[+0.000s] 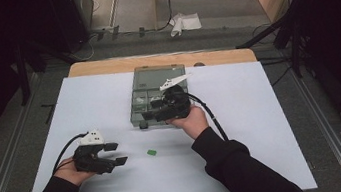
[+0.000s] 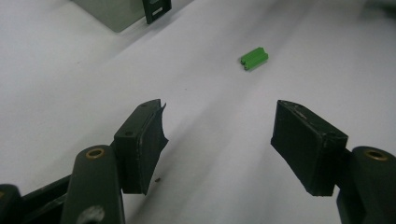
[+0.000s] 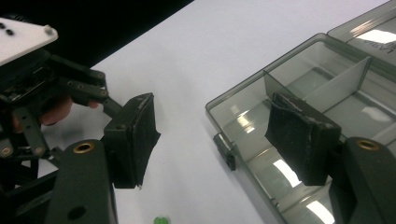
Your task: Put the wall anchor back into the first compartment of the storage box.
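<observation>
While I held a gripper in each hand over a white table, my left gripper hovered low near the table's front left, with its jaws spread wide and nothing between them. In the left gripper view, a small green block lay on the bare table ahead of those jaws and a little to their right, apart from both pads. From above, the block sat near the table's front middle, just right of my left gripper and below the box.

My right gripper reached across the near left corner of a clear grey box, which lay open near the table's far middle. Its jaws were released and gripped nothing. In the right gripper view, one pad hung over the white table and the other over a near compartment of the box, with the box's corner and black latch between them. The block peeked in at the bottom edge of that view.
</observation>
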The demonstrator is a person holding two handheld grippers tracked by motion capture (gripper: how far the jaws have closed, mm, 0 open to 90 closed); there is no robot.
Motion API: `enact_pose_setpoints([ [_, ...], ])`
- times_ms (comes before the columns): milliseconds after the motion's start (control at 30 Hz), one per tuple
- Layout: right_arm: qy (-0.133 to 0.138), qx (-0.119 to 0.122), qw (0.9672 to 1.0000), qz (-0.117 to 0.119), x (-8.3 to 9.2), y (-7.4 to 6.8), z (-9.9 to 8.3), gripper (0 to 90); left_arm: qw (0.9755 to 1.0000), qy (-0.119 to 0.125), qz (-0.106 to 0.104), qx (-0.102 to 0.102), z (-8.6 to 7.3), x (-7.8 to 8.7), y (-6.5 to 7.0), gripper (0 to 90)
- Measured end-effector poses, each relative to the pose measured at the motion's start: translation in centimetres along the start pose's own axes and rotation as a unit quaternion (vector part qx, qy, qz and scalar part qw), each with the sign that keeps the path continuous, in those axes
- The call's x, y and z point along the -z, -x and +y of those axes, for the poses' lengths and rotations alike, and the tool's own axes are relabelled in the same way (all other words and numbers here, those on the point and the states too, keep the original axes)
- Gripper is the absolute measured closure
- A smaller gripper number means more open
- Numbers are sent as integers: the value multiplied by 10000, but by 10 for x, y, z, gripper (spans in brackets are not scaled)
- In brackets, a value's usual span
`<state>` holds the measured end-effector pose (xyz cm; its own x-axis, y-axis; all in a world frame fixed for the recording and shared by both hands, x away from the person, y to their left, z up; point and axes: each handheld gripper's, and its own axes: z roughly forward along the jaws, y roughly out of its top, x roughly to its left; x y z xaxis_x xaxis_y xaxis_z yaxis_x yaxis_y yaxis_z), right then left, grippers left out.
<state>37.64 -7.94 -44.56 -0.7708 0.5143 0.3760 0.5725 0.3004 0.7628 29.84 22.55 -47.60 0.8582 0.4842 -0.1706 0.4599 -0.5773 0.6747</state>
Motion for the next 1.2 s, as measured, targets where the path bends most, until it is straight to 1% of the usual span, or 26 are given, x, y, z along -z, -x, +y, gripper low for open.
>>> enact_pose_setpoints([
  [33,-9,14,10000,39,1,-1,-1,340,10000,-3,7,-5,0,0,0,330],
  [233,-43,81,9999,93,5,-7,-7,337,10000,9,-10,-15,0,0,-1,330],
  [333,-56,83,9999,109,7,-9,-10,337,10000,36,-48,38,1,0,-1,330],
  [400,-65,80,9999,116,8,-10,-12,337,10000,-60,-36,29,2,1,-1,330],
  [433,-58,77,9999,107,9,-11,-13,337,10000,-63,-41,23,2,1,-2,330],
  [467,-69,89,9999,112,10,-12,-14,337,10000,21,-64,26,2,0,-2,330],
  [533,-70,97,9998,131,12,-14,-16,337,10000,-87,-32,2,3,1,-2,330],
  [600,-63,120,9998,130,13,-17,-18,337,10000,-45,-44,8,3,0,-2,330],
  [633,-54,118,9998,146,14,-18,-19,337,10000,28,-60,24,3,-1,-2,330],
  [667,-62,144,9998,146,15,-18,-21,337,10000,29,-57,13,3,-1,-2,330],
  [700,-63,109,9998,157,15,-19,-22,337,10000,31,-58,-3,4,-1,-2,330],
  [767,-71,145,9998,143,16,-20,-24,337,10000,25,-63,-30,4,-2,-2,330],
  [800,-81,113,9998,155,17,-21,-26,337,10000,31,-68,-30,4,-2,-2,330],
  [833,-75,159,9997,166,18,-21,-27,337,10000,18,-65,-33,5,-2,-2,330],
  [1100,-107,124,9998,141,22,-24,-38,337,9999,17,-90,-61,7,-4,-3,330],
  [1200,-92,151,9998,118,23,-24,-41,340,9999,9,-100,-46,7,-4,-3,330],
])
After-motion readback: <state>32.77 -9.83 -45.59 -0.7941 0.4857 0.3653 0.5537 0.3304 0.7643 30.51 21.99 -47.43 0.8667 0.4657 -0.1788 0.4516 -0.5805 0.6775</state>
